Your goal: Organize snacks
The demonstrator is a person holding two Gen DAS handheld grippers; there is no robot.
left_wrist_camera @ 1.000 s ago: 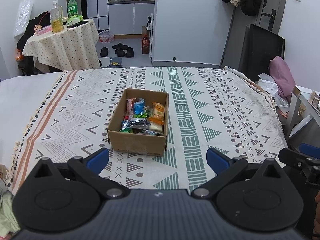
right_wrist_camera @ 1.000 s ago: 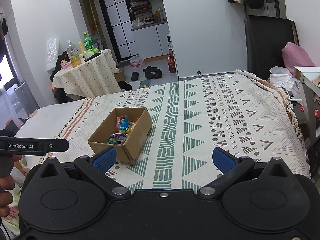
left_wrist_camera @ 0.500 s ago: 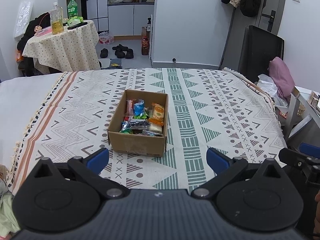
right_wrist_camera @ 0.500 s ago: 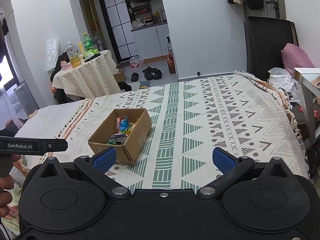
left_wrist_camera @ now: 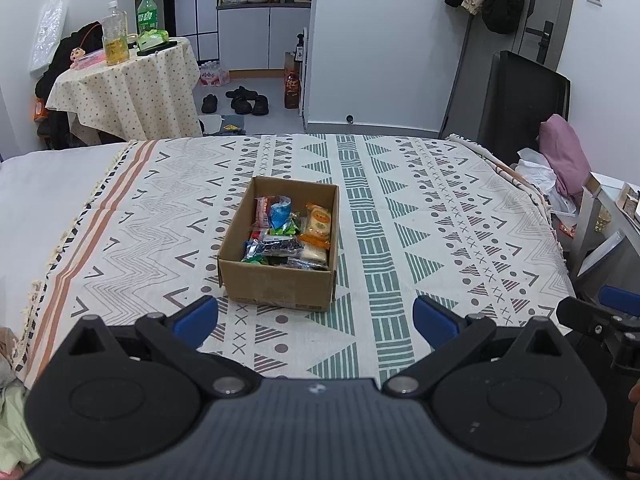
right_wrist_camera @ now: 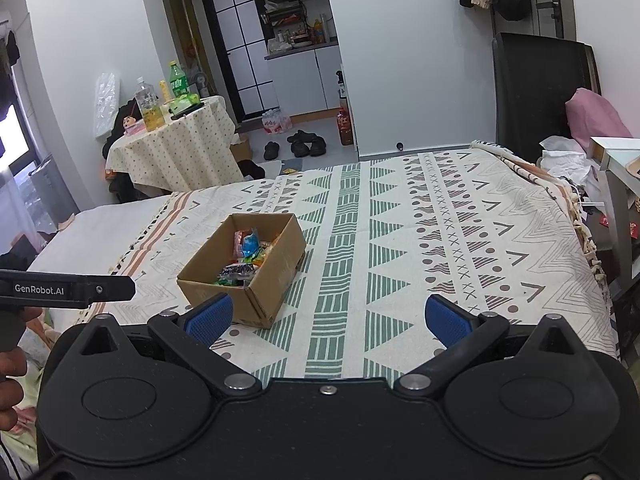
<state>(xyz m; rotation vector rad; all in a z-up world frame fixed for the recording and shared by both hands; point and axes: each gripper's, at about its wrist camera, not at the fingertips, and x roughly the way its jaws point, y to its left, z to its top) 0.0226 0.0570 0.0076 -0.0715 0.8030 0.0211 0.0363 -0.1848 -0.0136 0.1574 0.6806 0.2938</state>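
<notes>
A brown cardboard box (left_wrist_camera: 276, 284) (right_wrist_camera: 276, 270) stands on the patterned bedspread (left_wrist_camera: 420, 216) (right_wrist_camera: 440, 240). Several wrapped snacks (left_wrist_camera: 290, 236) (right_wrist_camera: 246, 254) lie inside it: blue, orange, green and dark packets. My left gripper (left_wrist_camera: 316, 320) hovers open just in front of the box's near wall, nothing between its blue pads. My right gripper (right_wrist_camera: 328, 318) is open too, near the bed's front edge; the box sits ahead of its left finger (right_wrist_camera: 210, 316). The right gripper's tip also shows in the left wrist view at the far right.
A round table (left_wrist_camera: 120, 92) (right_wrist_camera: 172, 152) with bottles stands beyond the bed on the left. Shoes (left_wrist_camera: 244, 102) lie on the floor behind. A black chair (left_wrist_camera: 520, 108) and pink bundle (left_wrist_camera: 564, 156) are at the right. A hand (right_wrist_camera: 10, 384) holds the left gripper's handle.
The left wrist view has dipped slightly, so the box sits a little lower in it. Both grippers stay open and nearly still.
</notes>
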